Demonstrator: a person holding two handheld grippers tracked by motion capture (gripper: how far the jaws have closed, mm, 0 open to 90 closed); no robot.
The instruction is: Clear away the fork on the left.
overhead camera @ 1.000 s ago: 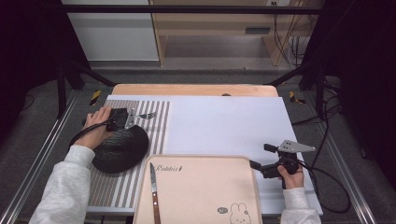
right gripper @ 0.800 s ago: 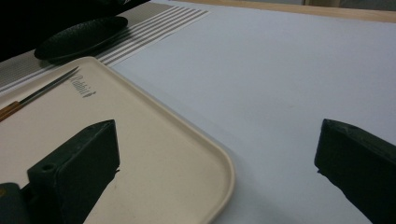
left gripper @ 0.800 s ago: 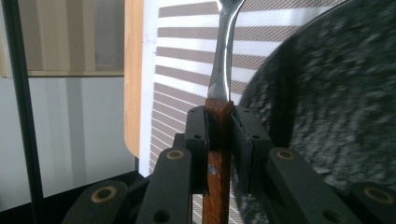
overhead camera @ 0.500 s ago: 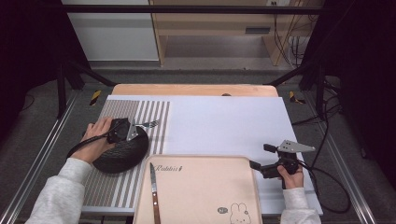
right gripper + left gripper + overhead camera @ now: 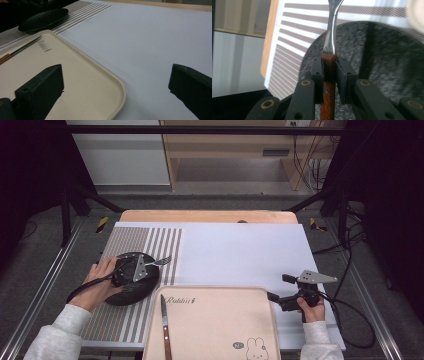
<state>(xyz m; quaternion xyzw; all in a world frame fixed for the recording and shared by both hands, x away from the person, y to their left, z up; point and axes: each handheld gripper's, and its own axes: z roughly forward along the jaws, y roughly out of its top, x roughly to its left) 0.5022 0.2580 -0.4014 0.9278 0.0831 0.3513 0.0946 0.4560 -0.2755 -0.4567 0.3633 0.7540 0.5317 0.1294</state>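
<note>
The fork (image 5: 159, 262), pinched by its wooden handle in the left gripper (image 5: 131, 270), is held over the black plate (image 5: 125, 292) near the desk's left edge, tines pointing right toward the tray (image 5: 210, 292); the right gripper (image 5: 280, 292) is spread.

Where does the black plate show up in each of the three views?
High view: black plate at left on the striped mat, under the left gripper.
Left gripper view: plate at right, beyond the jaws.
Right gripper view: plate top left.
Shared landmark: striped mat.
</note>
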